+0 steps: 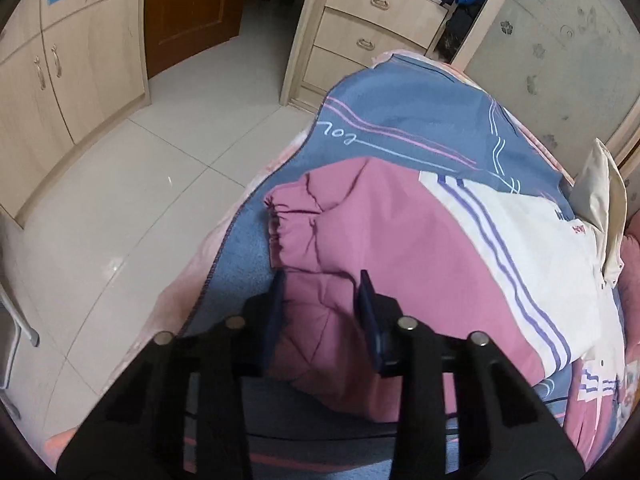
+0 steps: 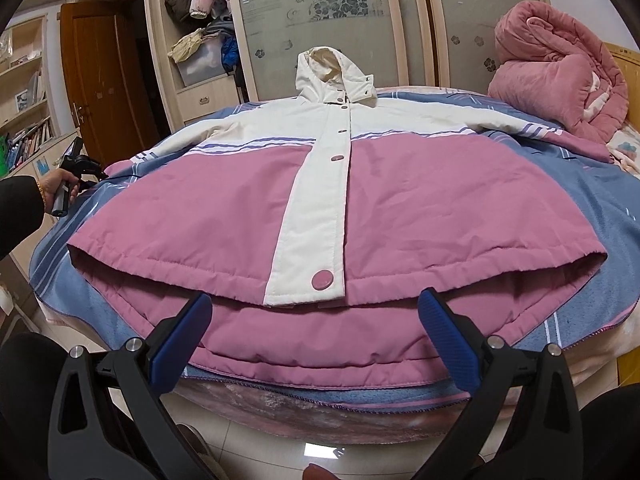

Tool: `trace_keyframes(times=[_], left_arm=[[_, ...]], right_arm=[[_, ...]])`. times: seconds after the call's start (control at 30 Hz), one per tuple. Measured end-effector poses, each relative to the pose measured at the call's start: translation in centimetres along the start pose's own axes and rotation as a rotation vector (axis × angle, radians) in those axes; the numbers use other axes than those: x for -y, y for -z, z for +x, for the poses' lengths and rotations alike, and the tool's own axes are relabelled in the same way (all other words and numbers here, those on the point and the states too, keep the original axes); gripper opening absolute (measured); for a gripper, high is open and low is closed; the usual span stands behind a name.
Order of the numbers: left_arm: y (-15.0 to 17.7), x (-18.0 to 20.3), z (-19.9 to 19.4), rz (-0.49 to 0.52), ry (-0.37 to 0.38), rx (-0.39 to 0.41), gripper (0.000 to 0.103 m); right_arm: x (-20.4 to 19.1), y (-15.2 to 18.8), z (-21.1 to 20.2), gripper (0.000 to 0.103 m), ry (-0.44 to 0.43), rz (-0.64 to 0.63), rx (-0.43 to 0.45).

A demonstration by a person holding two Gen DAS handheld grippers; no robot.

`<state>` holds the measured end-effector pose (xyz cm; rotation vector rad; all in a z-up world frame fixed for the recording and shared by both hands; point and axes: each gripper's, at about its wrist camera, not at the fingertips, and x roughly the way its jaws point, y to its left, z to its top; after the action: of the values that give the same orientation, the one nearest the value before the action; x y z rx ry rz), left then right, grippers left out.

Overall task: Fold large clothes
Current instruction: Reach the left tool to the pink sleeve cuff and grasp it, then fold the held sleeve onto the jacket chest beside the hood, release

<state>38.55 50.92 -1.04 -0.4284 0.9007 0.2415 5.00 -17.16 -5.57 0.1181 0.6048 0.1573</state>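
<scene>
A large pink and cream hooded jacket (image 2: 224, 208) lies front up, spread flat on the blue bed cover (image 2: 600, 216), hood toward the wardrobe. My right gripper (image 2: 316, 316) is open and empty, just above the jacket's bottom hem near the lowest pink button (image 2: 322, 280). My left gripper (image 1: 322, 280) is open, its fingers straddling the pink fabric at the left sleeve, next to the elastic cuff (image 1: 284, 224); it grips nothing. The left gripper also shows in the right wrist view (image 2: 74, 152), held by a hand at the bed's left side.
A rolled pink quilt (image 2: 560, 56) sits at the bed's far right. A wardrobe with frosted doors (image 2: 320, 8) stands behind the bed. A drawer unit (image 1: 368, 32) and cabinets (image 1: 60, 80) border the white tiled floor (image 1: 140, 200) left of the bed.
</scene>
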Motion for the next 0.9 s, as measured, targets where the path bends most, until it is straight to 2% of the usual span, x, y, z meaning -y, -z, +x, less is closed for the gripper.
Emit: trace_keyframes(times=[0.17,0.23,0.43,0.57,0.7,0.83,0.9], left_arm=[[-0.7,1.9,-2.5,0.045,-0.001,0.049,0.017],[-1.1,2.7,-4.0,0.046,0.030,0.078,0.004],[-2.7,8.2,-8.2,0.110,0.115,0.148,0.003],[-3.4,15.1,-10.7,0.208,0.134,0.185,0.003],[-3.0,24.6,-11.8,0.308,0.178,0.194,0.003],[-0.7,34.8,-10.0,0.417,0.218,0.163,0.000],[1.2,39.2,-7.8,0.472,0.198,0.133,0.000]], right_arm=[[0.2,0.0,-0.6,0.102,-0.007,0.008,0.008],[0.3,-0.1,-1.0,0.102,-0.016,0.014,0.016],[0.3,-0.2,-2.7,0.102,-0.049,0.021,0.046],[0.6,-0.4,-3.5,0.102,-0.066,0.036,0.062],[1.1,-0.7,-4.3,0.102,-0.079,0.054,0.079],[1.5,-0.7,-4.9,0.102,-0.091,0.070,0.085],[1.7,-0.7,-5.0,0.102,-0.096,0.077,0.083]])
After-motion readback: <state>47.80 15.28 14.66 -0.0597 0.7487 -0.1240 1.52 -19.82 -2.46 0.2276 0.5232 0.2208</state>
